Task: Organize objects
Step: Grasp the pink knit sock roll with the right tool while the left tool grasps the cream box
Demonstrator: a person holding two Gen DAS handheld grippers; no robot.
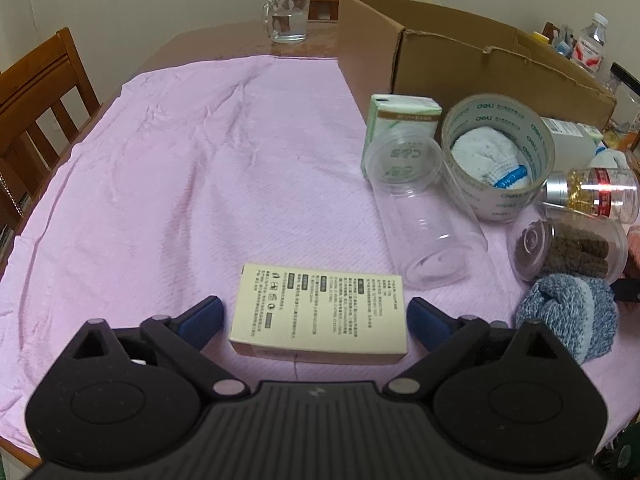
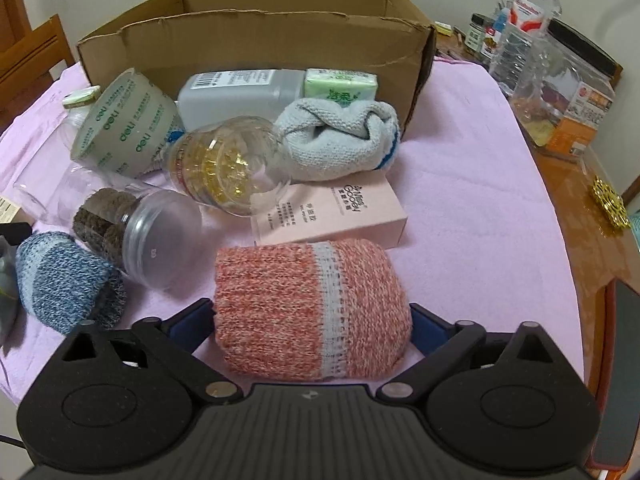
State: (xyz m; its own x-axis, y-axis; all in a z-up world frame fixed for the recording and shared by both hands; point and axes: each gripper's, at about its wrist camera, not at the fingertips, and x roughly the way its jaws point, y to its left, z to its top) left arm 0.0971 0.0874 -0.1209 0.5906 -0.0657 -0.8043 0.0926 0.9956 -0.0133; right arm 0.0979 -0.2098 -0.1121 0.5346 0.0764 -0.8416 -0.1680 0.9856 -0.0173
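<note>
Left gripper: jaws spread wide, the cream box lying flat between them; no contact visible.
Right gripper: jaws apart around the pink sock roll, fingers just beside its ends; contact unclear.
Cardboard box: far side of the pink cloth.
Clutter: tape roll, clear jar, blue sock lie near it.

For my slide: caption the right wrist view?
Right gripper straddles a pink sock roll before a cardboard box.

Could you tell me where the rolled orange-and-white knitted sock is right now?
In the right wrist view, the rolled orange-and-white knitted sock lies on the pink cloth between the right gripper fingers, just before the pink carton.
</note>
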